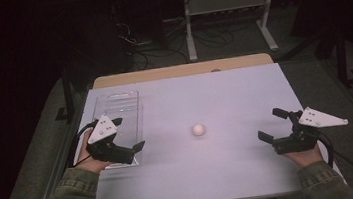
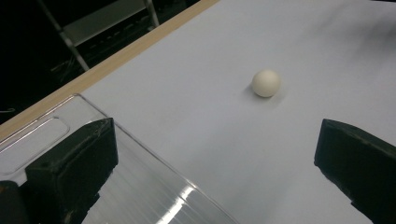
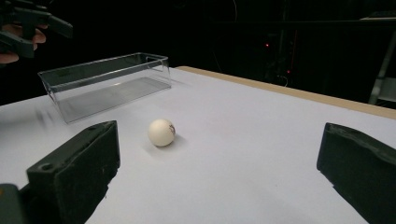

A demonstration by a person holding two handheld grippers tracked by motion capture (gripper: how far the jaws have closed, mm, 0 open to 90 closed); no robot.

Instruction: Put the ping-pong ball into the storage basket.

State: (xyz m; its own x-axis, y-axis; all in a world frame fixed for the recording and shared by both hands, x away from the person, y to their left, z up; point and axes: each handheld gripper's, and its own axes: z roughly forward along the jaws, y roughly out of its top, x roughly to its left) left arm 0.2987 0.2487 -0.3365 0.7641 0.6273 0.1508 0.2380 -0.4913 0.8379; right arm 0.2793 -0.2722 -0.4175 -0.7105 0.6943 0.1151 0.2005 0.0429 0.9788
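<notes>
A small white ball (image 1: 198, 129) lies alone near the middle of the white table (image 1: 223, 89); it also appears as the ball (image 2: 266, 83) and the ball (image 3: 161, 132), where a small dark mark shows on its side. A clear plastic box (image 1: 117, 124) lies empty at the left. My left gripper (image 1: 127, 134) hovers open over the box's near end, one jaw above its rim. My right gripper (image 1: 273, 124) is open near the right edge, its jaws pointing toward the ball, well apart from it. Nothing is between either pair of jaws.
The clear box (image 3: 105, 84) runs lengthways toward the far edge. A wooden strip (image 1: 181, 71) borders the table's far side. Beyond it stand a white metal frame (image 1: 227, 8) and cables on the dark floor. Open tabletop surrounds the ball.
</notes>
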